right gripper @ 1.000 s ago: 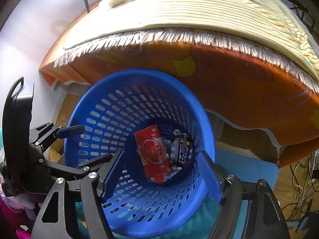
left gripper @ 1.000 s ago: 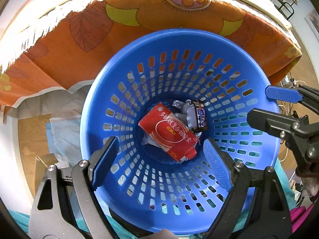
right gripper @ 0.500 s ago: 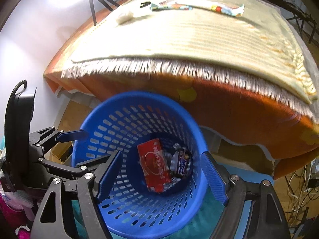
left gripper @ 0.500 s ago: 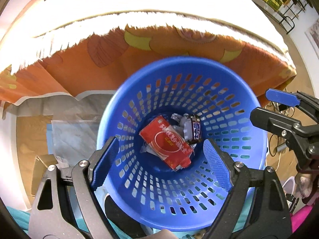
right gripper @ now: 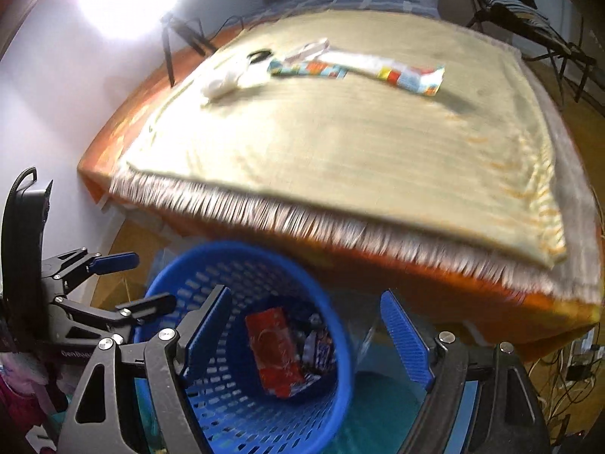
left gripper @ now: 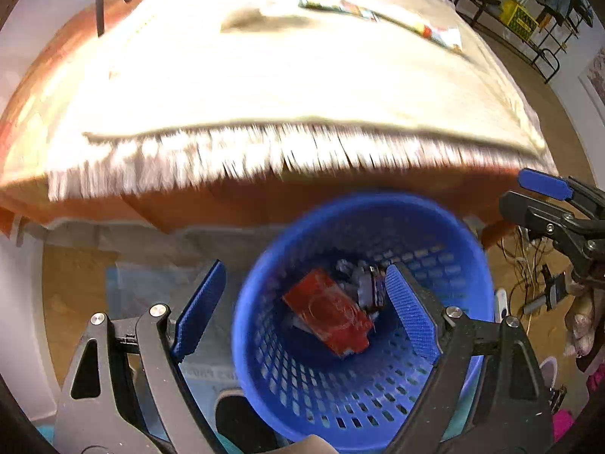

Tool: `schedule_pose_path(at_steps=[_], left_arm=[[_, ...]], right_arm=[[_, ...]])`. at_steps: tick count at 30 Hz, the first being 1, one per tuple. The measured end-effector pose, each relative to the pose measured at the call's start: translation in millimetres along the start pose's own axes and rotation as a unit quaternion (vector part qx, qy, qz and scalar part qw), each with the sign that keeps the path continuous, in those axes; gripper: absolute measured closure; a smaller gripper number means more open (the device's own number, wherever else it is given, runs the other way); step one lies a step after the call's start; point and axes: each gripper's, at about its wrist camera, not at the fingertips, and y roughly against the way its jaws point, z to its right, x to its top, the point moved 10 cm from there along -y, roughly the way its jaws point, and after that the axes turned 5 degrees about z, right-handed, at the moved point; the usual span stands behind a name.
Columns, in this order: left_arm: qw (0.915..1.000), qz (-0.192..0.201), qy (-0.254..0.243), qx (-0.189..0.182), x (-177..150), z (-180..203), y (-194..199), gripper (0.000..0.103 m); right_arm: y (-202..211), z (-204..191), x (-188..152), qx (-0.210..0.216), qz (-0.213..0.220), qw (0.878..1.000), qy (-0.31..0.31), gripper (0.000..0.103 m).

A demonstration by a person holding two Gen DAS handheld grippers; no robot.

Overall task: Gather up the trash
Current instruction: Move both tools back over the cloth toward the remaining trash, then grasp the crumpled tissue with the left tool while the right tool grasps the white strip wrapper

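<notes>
A blue perforated basket (left gripper: 446,223) (right gripper: 177,276) stands on the floor below the table edge. Inside lie a red packet (left gripper: 327,312) (right gripper: 276,348) and a dark snack wrapper (left gripper: 372,289) (right gripper: 319,348). My left gripper (left gripper: 304,306) hangs open above the basket's left rim, nothing between its fingers. My right gripper (right gripper: 308,335) is also open and empty over the basket's right side. On the table's beige fringed mat (right gripper: 359,143) (left gripper: 264,87) lie a long colourful wrapper (right gripper: 397,73) (left gripper: 382,19), a smaller patterned wrapper (right gripper: 306,70), a crumpled white tissue (right gripper: 223,79) and a small dark item (right gripper: 259,55).
An orange patterned cloth (right gripper: 472,295) hangs under the mat. A wall runs along the left (right gripper: 56,94). Cables (left gripper: 529,261) lie on the wooden floor at right, a teal mat (right gripper: 378,408) sits under the basket, and folding racks (left gripper: 529,19) stand behind the table.
Both grippers have risen and tilted up from the basket, so the tabletop with its wrappers has come into view and the basket looks smaller and lower. Both stay open and empty.
</notes>
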Motion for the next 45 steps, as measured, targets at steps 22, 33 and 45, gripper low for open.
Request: schedule_pose_path(at_steps=[22, 33, 45], left_arm=[[0.9970, 0.065, 0.028, 0.031, 139, -54, 3, 0.014], [0.9965, 0.062, 0.049, 0.027, 184, -66, -22, 0.014], [0.9967, 0.050, 0.055, 0.032, 209, -70, -53, 0.014]], right_arm=[[-17, 42, 124, -0.015, 0.042, 0.999, 0.011, 0.019], [-64, 49, 176, -0.026, 0.028, 0.999, 0.030, 0.020], [-109, 52, 201, -0.020, -0.005, 0.999, 0.033, 0.029]])
